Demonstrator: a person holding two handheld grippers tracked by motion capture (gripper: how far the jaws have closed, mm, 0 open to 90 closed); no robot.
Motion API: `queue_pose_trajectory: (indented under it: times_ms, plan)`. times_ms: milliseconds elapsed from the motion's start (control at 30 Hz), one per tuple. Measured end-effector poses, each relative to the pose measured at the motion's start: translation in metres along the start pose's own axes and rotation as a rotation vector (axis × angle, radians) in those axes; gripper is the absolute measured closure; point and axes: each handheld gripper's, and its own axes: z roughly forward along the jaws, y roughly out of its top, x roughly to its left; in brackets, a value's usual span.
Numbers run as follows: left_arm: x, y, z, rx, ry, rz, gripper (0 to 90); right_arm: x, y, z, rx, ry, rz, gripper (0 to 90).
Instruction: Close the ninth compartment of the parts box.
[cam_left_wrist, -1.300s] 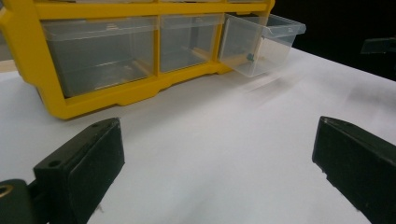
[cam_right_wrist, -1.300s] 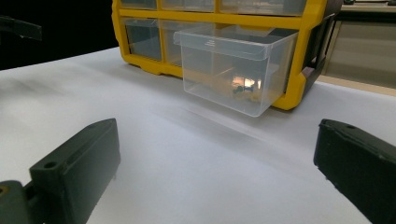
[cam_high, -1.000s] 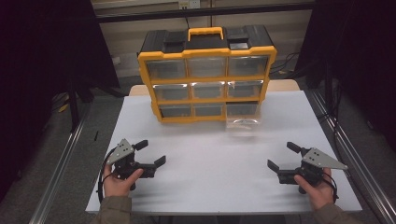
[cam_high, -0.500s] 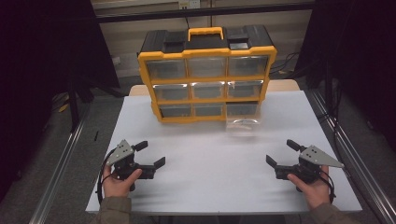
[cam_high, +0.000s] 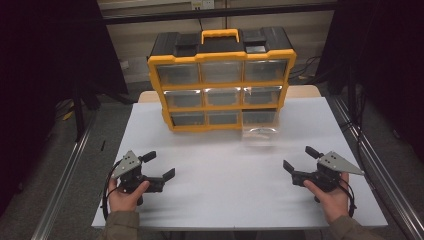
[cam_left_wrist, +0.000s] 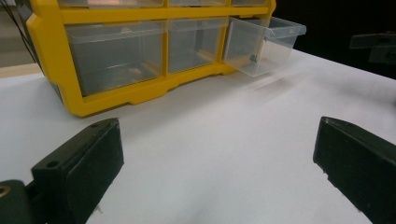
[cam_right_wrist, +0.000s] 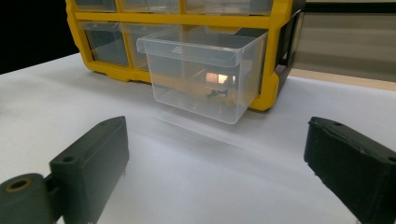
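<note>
High view: I see a yellow and black drawer cabinet (cam_high: 222, 80) standing at the far side of the white desk (cam_high: 235, 195), with three rows of three clear drawers. The bottom right drawer (cam_high: 258, 132) is pulled out toward me. My left gripper (cam_high: 159, 166) rests near the desk's front left, held by the left hand (cam_high: 125, 195); my right gripper (cam_high: 297, 162) sits near the front right in the right hand (cam_high: 332, 197). Both are well apart from the cabinet, jaws spread wide and holding nothing.

Left gripper view: the open drawer appears at upper right, its contents a small dark speck I cannot identify.

Right gripper view: this angle faces the open drawer directly and resolves what the others do not, namely a few small dark screws (cam_right_wrist: 217, 94) lying on its floor. The drawer's front hangs just above the desk, its back end inside the cabinet frame.
</note>
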Motion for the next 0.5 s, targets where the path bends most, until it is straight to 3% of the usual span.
queue_pose_trajectory:
  times_ms: [33, 67, 100, 133, 167, 333, 367, 400, 500]
  plan:
    - [0.0009, -0.0002, 0.0003, -0.006, -0.018, 0.0, 1.5, -0.0001, 0.0005, 0.0, -0.002, 0.001, 0.004, 7.6]
    - [-0.0006, -0.0002, 0.0, -0.003, 0.011, -0.001, 1.5, -0.0003, 0.0009, -0.0001, 0.002, 0.0, 0.002, 8.5]
    - [0.0009, -0.0004, 0.0002, -0.007, -0.02, 0.001, 1.5, -0.0003, 0.0014, 0.0003, 0.004, -0.006, 0.007, 8.9]
    - [0.0009, -0.0003, 0.0001, -0.005, -0.02, 0.002, 1.5, -0.0004, 0.0016, 0.0011, -0.002, -0.009, 0.007, 9.4]
    - [-0.0008, 0.0, -0.0002, -0.005, 0.009, 0.0, 1.6, -0.0004, 0.0019, 0.001, 0.001, -0.011, 0.009, 9.9]
    - [-0.0002, 0.0001, -0.0001, -0.004, 0.004, 0.005, 1.5, -0.0004, 0.0043, 0.0047, -0.005, -0.016, 0.02, 13.7]
    - [0.0013, -0.0001, 0.0002, -0.002, -0.024, 0.008, 1.5, -0.0002, 0.0047, 0.0056, -0.006, -0.023, 0.02, 15.1]
    - [-0.0008, -0.0005, 0.0007, 0.002, 0.005, 0.001, 1.5, -0.0003, 0.005, 0.0059, 0.0, -0.023, 0.018, 16.8]
    - [0.0, -0.0005, 0.0008, 0.0, -0.012, 0.0, 1.5, 0.0002, 0.0062, 0.0093, -0.003, -0.027, 0.02, 21.2]
